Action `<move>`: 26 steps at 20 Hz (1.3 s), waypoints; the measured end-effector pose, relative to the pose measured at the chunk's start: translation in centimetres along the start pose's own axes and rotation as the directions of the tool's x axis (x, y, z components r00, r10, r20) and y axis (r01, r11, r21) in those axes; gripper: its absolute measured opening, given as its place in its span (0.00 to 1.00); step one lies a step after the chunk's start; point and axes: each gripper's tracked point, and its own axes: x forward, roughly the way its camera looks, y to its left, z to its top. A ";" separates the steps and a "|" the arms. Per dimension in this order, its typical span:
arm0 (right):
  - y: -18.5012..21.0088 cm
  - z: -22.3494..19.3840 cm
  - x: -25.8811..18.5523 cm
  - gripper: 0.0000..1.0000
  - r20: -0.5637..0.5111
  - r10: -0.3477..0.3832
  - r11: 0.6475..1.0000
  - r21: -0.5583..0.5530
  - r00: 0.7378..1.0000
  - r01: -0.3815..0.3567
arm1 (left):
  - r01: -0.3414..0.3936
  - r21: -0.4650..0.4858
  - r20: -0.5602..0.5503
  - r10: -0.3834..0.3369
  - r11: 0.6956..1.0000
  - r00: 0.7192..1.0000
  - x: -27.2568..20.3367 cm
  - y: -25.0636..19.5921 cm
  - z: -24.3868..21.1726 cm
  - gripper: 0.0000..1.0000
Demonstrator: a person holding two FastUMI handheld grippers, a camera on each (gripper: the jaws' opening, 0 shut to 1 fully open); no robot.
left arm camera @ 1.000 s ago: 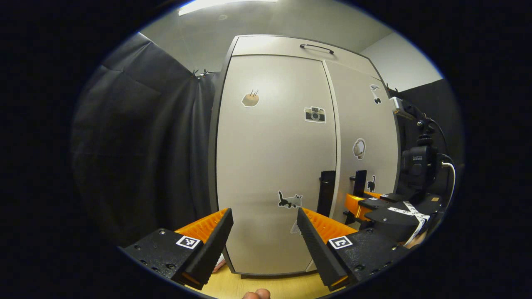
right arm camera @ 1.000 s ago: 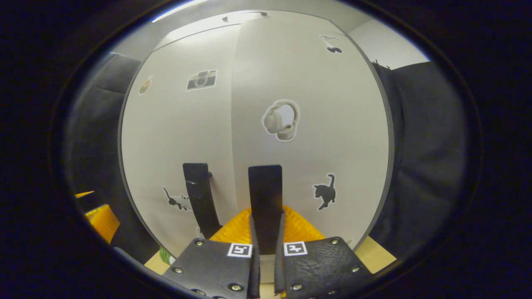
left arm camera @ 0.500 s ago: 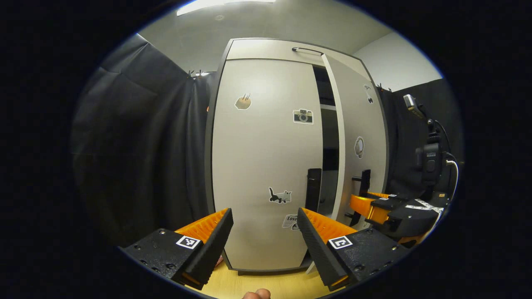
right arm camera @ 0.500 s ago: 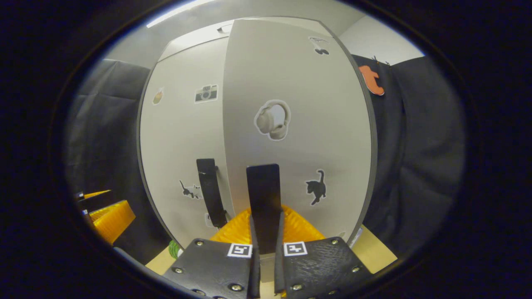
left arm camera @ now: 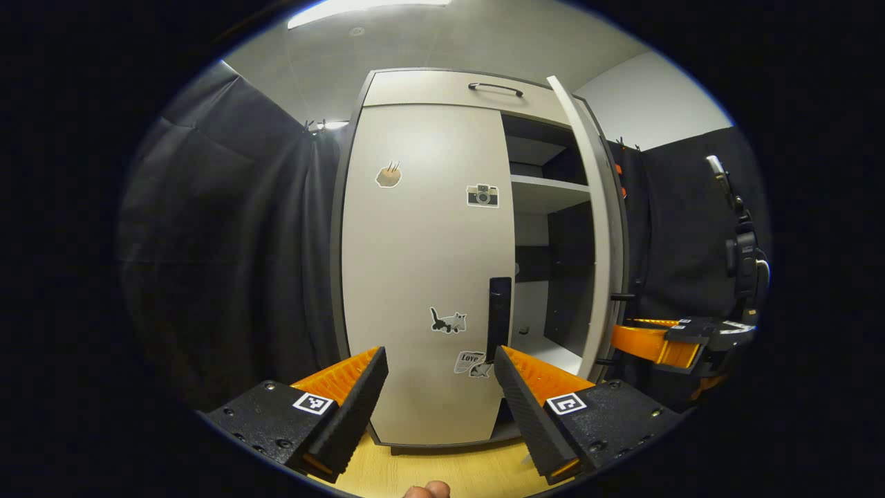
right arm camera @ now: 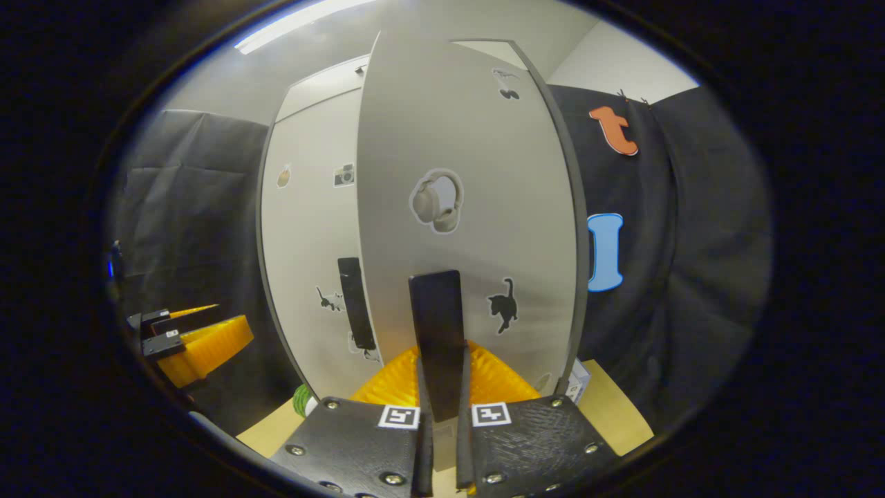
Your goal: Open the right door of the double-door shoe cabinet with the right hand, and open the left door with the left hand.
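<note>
**A:** How do the jaws stand on each side?

**B:** The right gripper has its jaws clamped on the black handle of the right door. The left gripper holds its jaws wide apart, gripping nothing, short of the left door.

**A:** And the doors themselves?

**B:** The right door stands swung out from the shoe cabinet, its edge toward the left gripper view, with shelves and a dark interior showing behind it. The left door sits flush and shut, its own black handle just above the left gripper's right finger.

**A:** What lies around them?

**B:** Stickers dot both doors: a camera, a cat, headphones. The cabinet stands on a pale wooden floor, black cloth hanging on either side. A fingertip peeks in at the bottom edge of the left gripper view.
</note>
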 end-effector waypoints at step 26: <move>-15.0 2.0 -8.7 0.01 0.093 -0.202 0.977 0.083 0.975 0.195 | 0.052 -0.030 -0.049 -0.053 0.998 0.997 2.0 -4.2 -2.1 0.96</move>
